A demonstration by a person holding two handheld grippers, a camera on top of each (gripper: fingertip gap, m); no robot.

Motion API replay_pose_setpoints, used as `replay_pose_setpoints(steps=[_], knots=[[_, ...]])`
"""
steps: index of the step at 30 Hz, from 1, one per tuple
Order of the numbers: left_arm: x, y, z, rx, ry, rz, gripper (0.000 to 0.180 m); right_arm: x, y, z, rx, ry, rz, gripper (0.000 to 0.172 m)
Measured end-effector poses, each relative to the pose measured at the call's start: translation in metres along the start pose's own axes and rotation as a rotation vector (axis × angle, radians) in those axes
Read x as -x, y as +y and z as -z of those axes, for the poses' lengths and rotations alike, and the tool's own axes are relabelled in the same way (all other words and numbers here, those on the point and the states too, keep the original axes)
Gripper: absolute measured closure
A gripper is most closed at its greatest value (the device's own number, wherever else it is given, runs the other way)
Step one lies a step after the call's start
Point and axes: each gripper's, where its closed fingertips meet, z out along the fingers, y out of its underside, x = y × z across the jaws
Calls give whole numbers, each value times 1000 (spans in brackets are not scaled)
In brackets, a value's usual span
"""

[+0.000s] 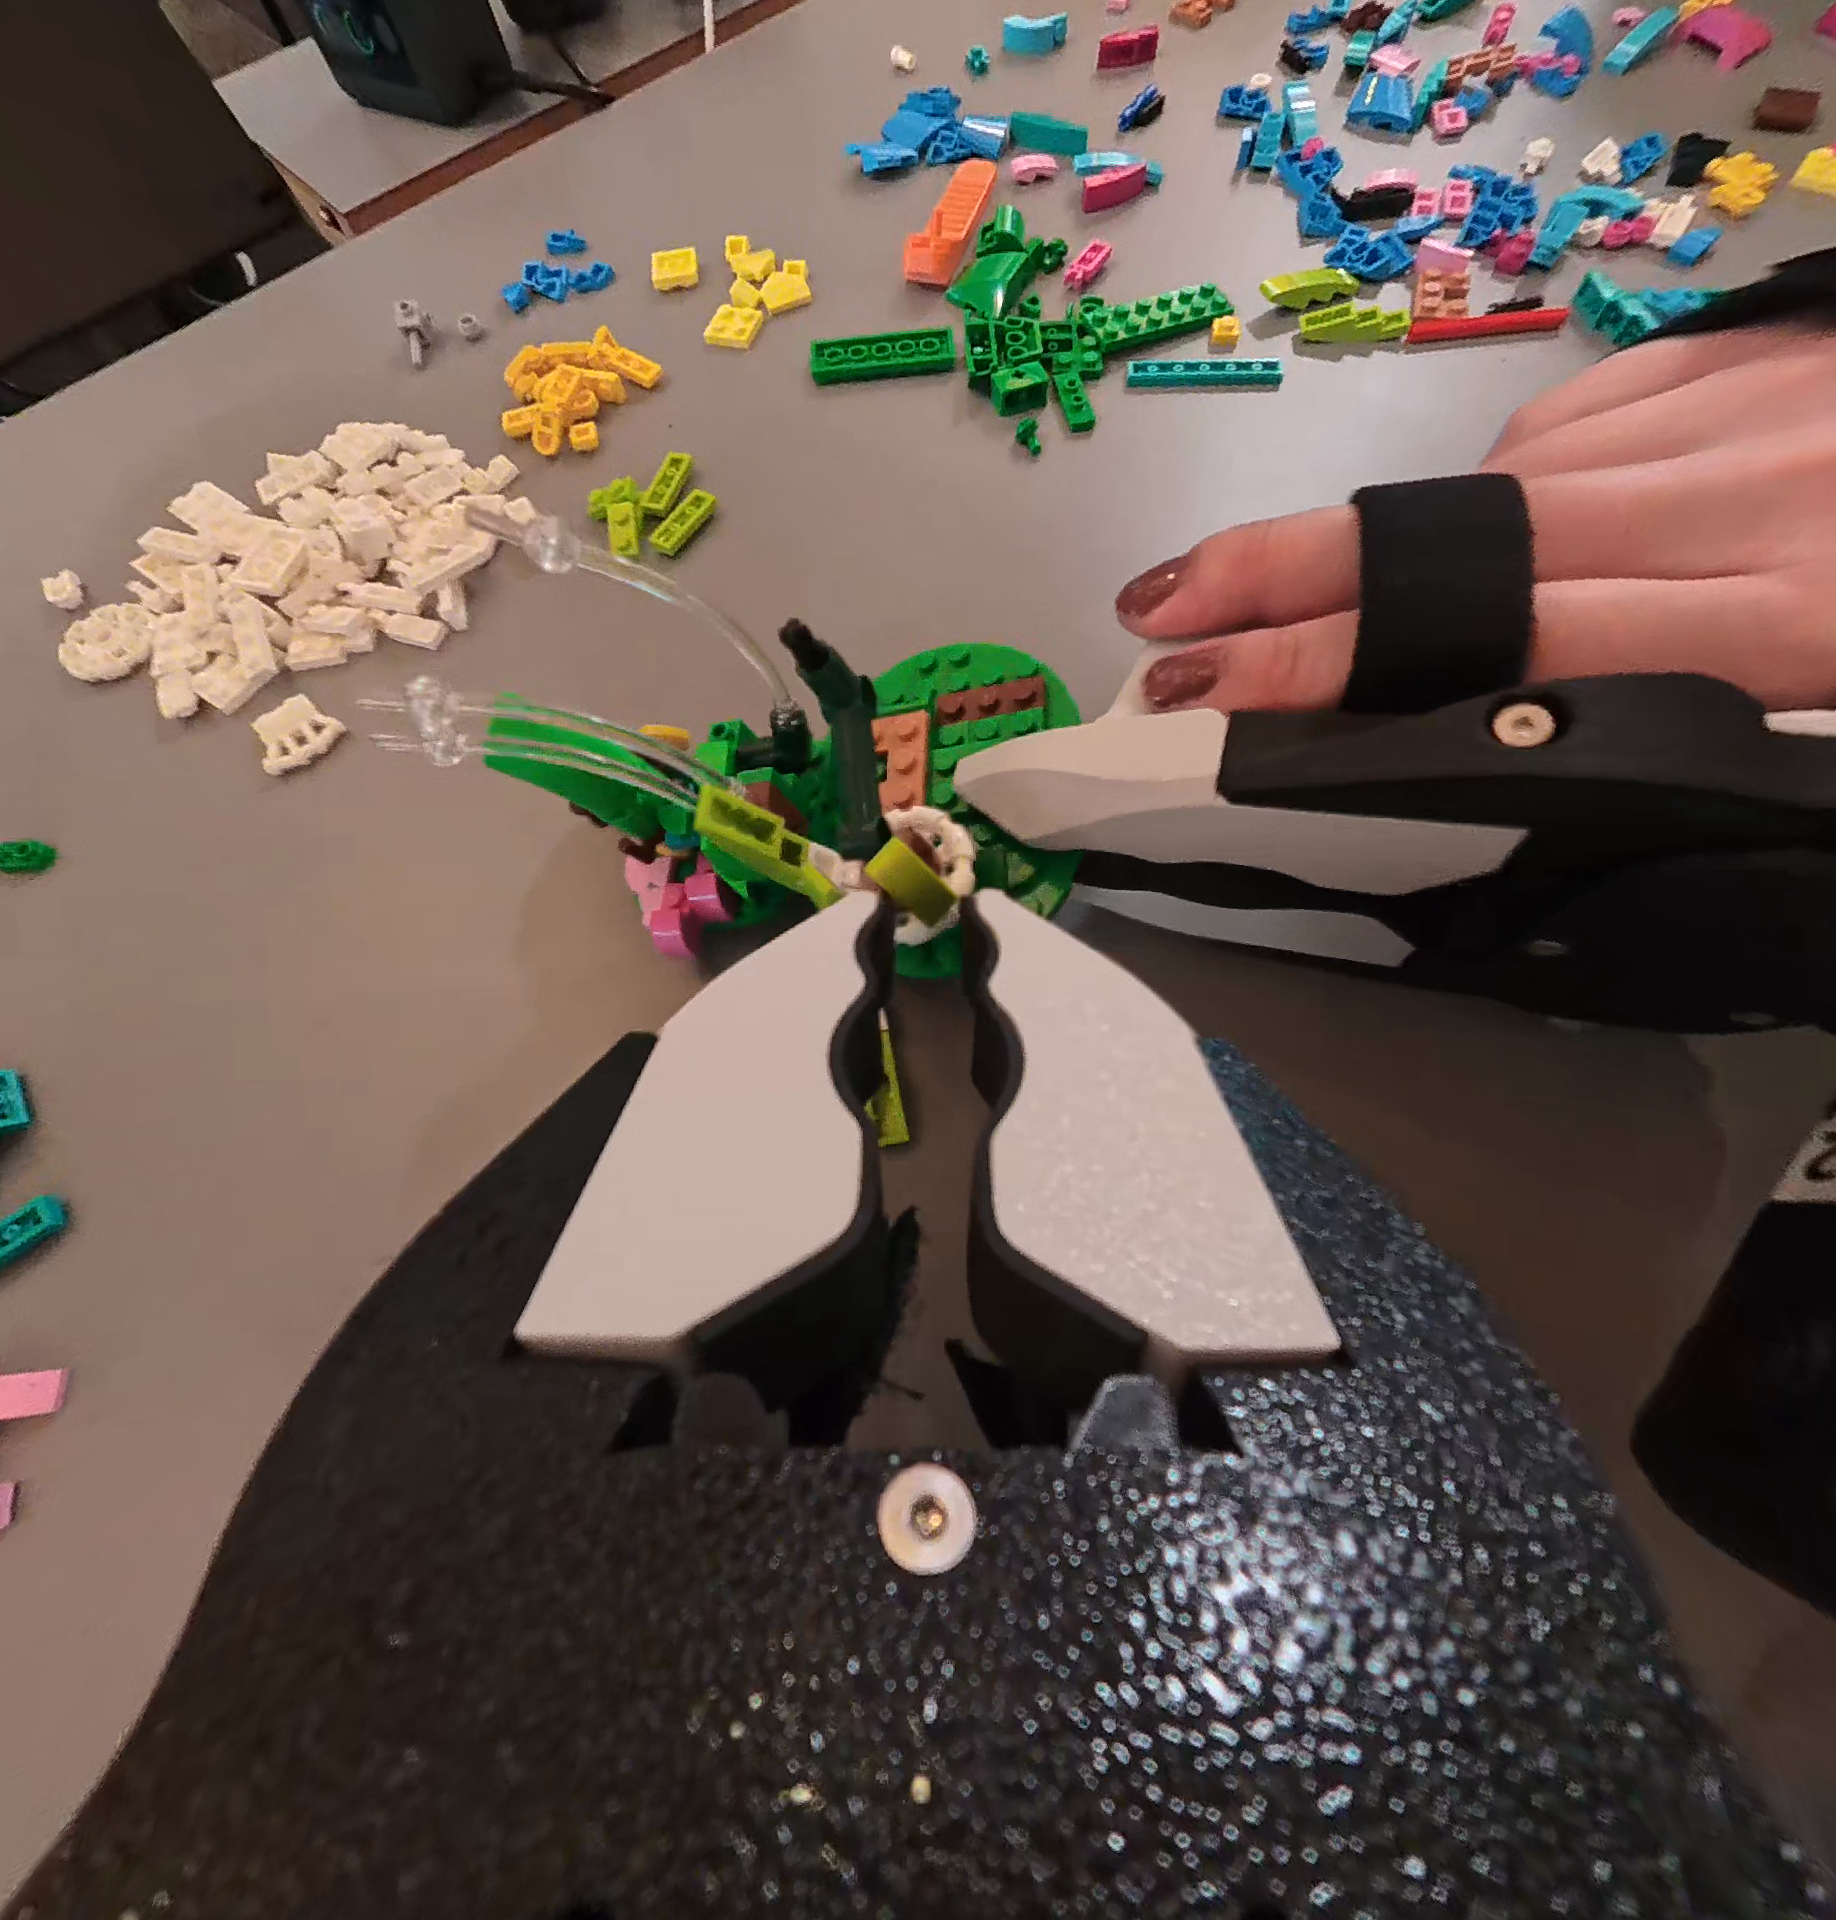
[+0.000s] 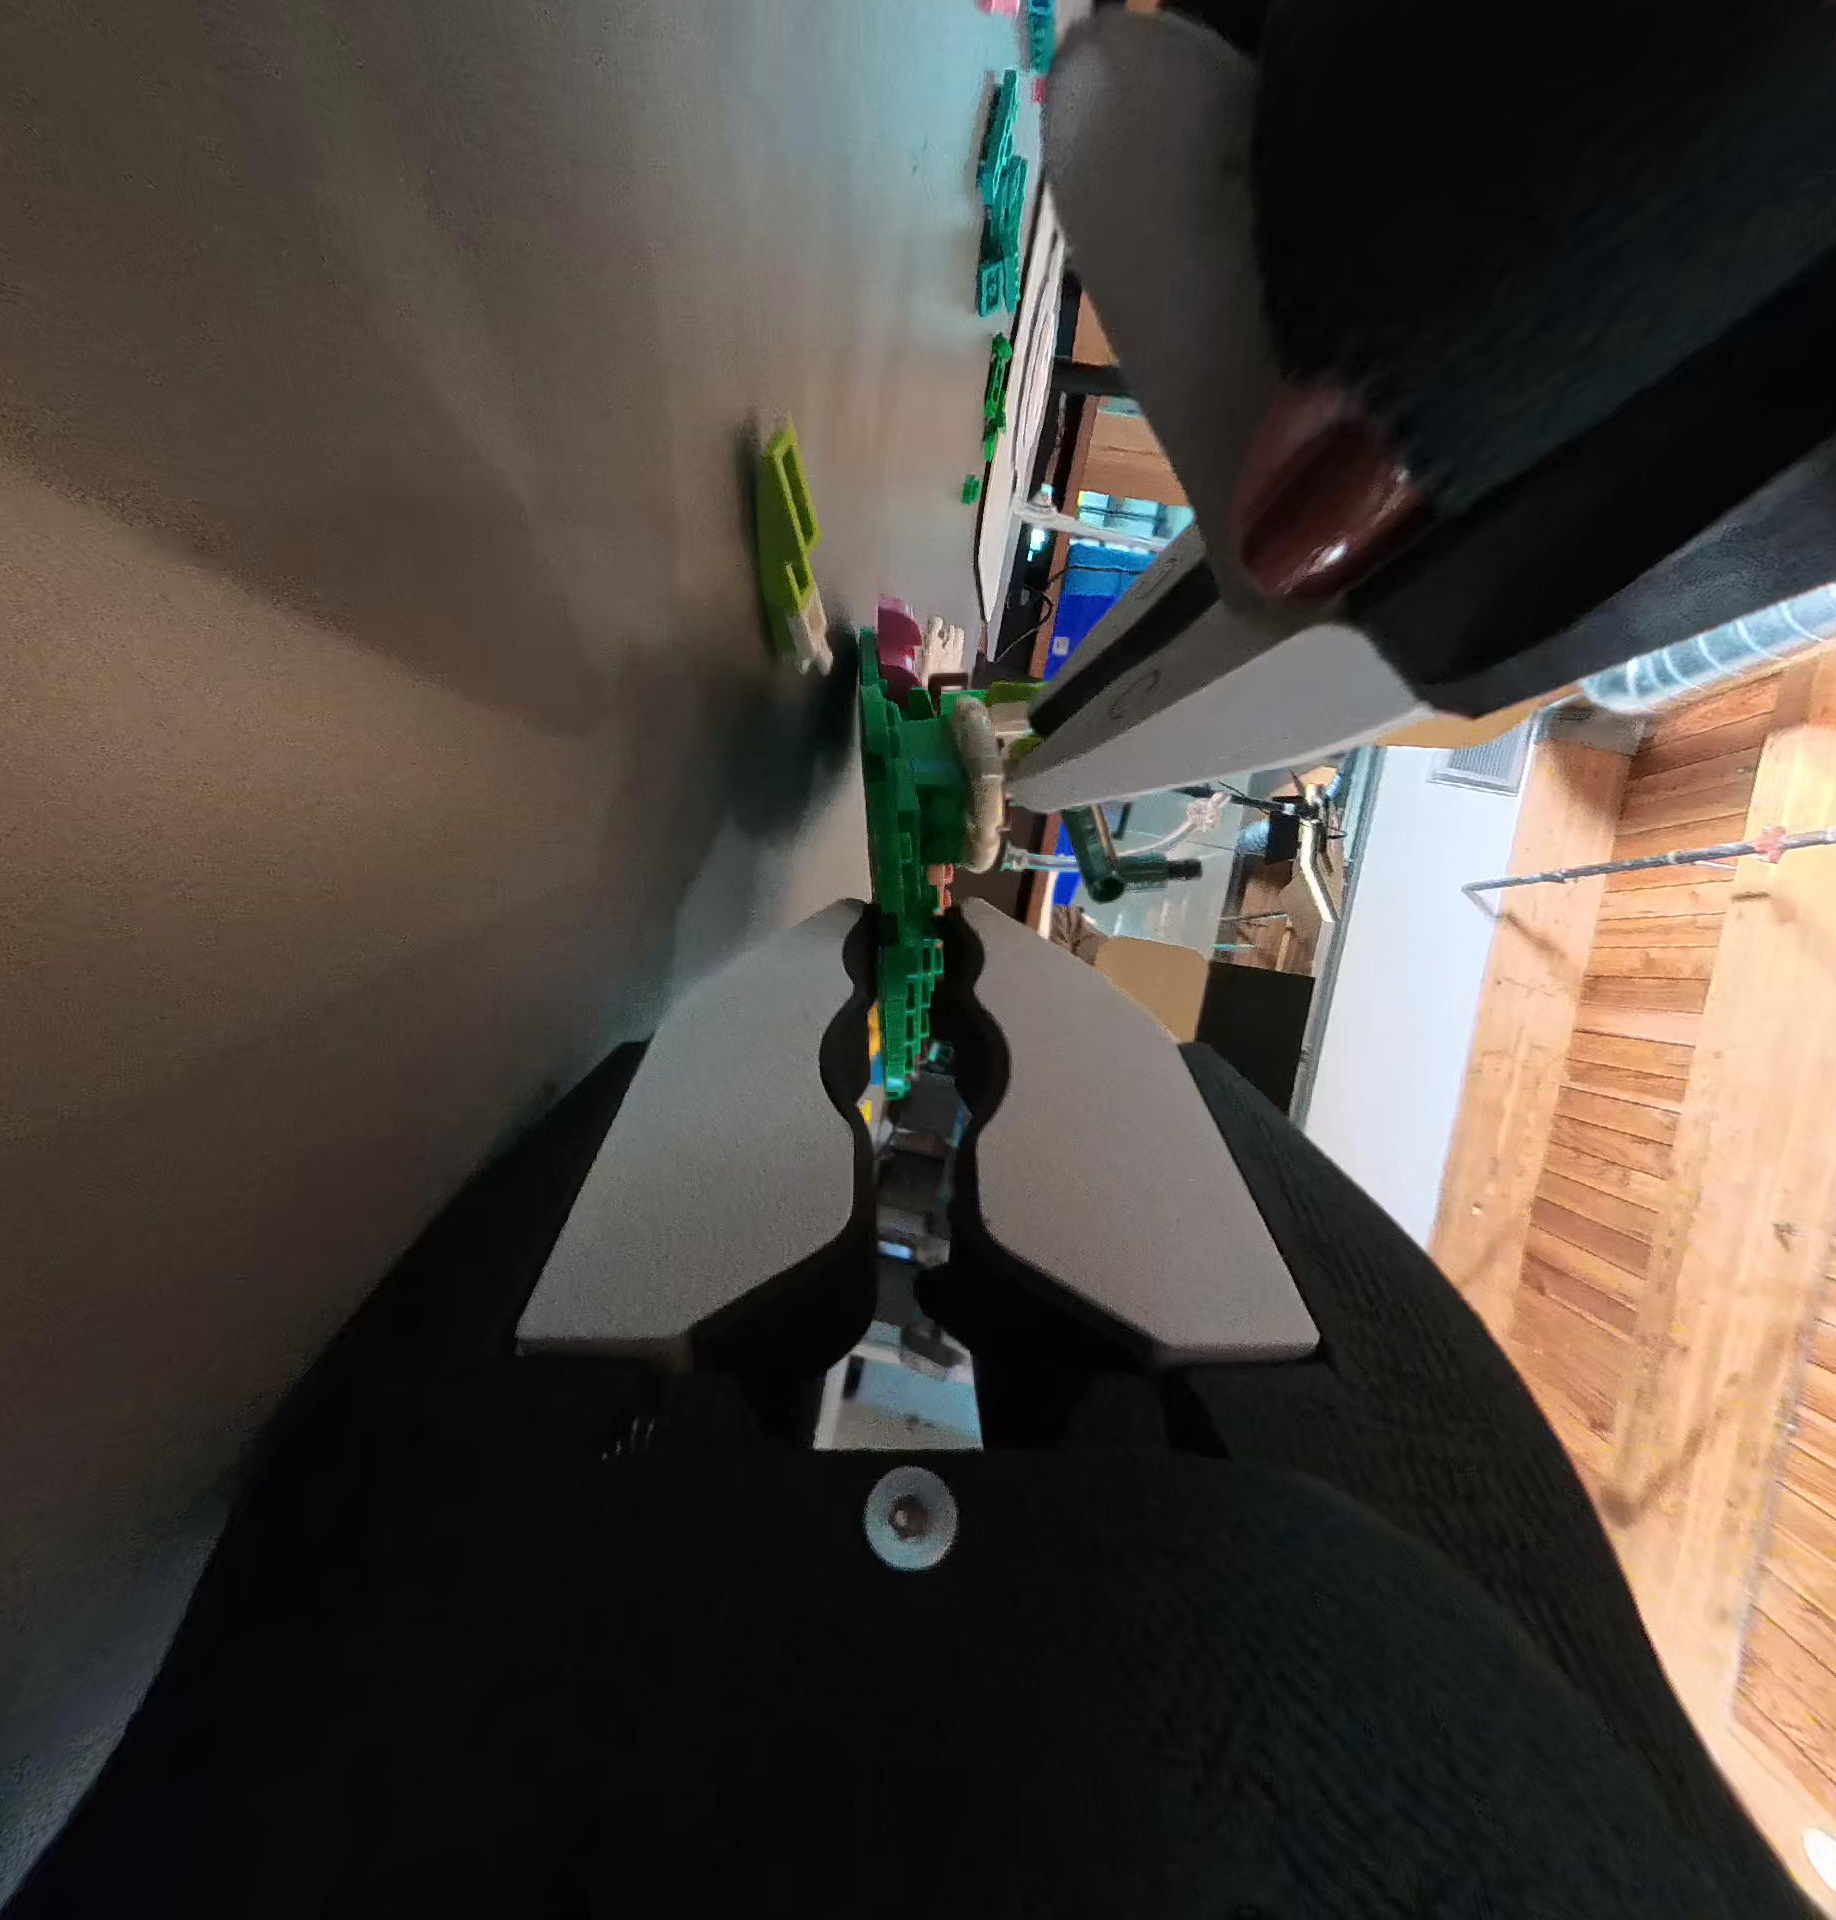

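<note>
Left wrist view: left tongs (image 1: 919, 914) clamped on lime slope brick (image 1: 909, 881) against a white toothed ring (image 1: 935, 831), atop a studded green round plate (image 1: 997, 686); loose plastic bricks heaped by colour on the matte grey tabletop (image 1: 270, 987). Right wrist view: right tongs (image 2: 912, 920) clamped on that plate's (image 2: 898, 831) edge, grey smooth fingers (image 2: 748, 1091) pressing both faces.

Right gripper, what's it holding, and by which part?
The right gripper clamps the round green brick plate of the small plant model by its edge, one finger on each face.
</note>
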Motion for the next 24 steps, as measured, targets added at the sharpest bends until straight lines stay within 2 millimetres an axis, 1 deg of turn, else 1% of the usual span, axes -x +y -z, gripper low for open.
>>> replay_pose_setpoints(steps=[5,9,14,17,18,20,21,24], knots=[[9,0,-1,-34,7,54,170,-3,-3,-3,29,16,17,161],[14,-2,0,-78,37,131,165,-4,-11,-4,17,20,23,161],[27,2,-1,-81,-10,124,171,-4,-22,-5,-17,12,12,161],[29,2,0,-92,-12,99,172,-3,-27,-6,-55,-7,-60,161],[29,1,0,-106,-5,94,172,-5,-27,-6,-65,-4,-95,158],[27,-3,2,-139,22,93,172,-8,-25,-6,-75,-16,-171,145],[25,-5,2,-160,38,96,170,-9,-24,-6,-76,-25,-204,142],[23,-11,5,-213,86,128,173,-8,-21,-9,-59,-42,-240,141]])
